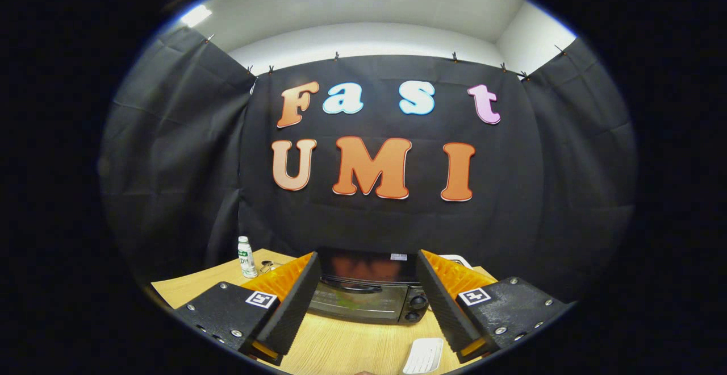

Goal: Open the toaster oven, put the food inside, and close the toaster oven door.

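Ahead, black toaster oven (366,295) on wooden table (341,346), door closed, hand-held gripper (366,307) fingers spread apart, empty.

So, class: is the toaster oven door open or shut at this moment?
Shut. The toaster oven door stands upright against its front, handle at the top, beyond the open gripper, whose fingers touch nothing.

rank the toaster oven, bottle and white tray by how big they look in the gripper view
1. toaster oven, largest, between the open gripper fingers
2. white tray, though nearness inflates it
3. bottle, smallest, farther off
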`<state>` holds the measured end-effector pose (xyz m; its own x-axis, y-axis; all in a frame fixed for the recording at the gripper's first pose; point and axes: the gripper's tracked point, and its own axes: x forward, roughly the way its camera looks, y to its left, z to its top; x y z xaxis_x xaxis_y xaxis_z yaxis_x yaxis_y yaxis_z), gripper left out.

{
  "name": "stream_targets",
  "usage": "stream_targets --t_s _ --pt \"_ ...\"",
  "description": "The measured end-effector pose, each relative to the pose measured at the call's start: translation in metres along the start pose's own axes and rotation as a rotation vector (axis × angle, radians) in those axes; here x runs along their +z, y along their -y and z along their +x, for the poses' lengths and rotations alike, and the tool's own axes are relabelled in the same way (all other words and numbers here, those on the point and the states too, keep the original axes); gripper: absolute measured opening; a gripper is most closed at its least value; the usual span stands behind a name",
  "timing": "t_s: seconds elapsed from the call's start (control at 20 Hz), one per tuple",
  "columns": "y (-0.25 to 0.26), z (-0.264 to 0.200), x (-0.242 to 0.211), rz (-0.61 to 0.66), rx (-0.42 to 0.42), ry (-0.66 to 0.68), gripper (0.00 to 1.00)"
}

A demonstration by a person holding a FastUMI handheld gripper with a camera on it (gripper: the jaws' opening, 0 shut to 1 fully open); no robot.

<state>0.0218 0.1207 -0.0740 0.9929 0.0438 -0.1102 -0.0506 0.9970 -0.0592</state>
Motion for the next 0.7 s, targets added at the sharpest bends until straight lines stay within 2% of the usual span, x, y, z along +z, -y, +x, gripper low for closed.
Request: stream_targets --t_s 0.35,0.7 --pt "0.027 -0.025 0.051 -0.022 -0.039 0.108 1.0" --pt "0.04 -0.035 0.069 -0.01 -0.052 0.147 1.0"
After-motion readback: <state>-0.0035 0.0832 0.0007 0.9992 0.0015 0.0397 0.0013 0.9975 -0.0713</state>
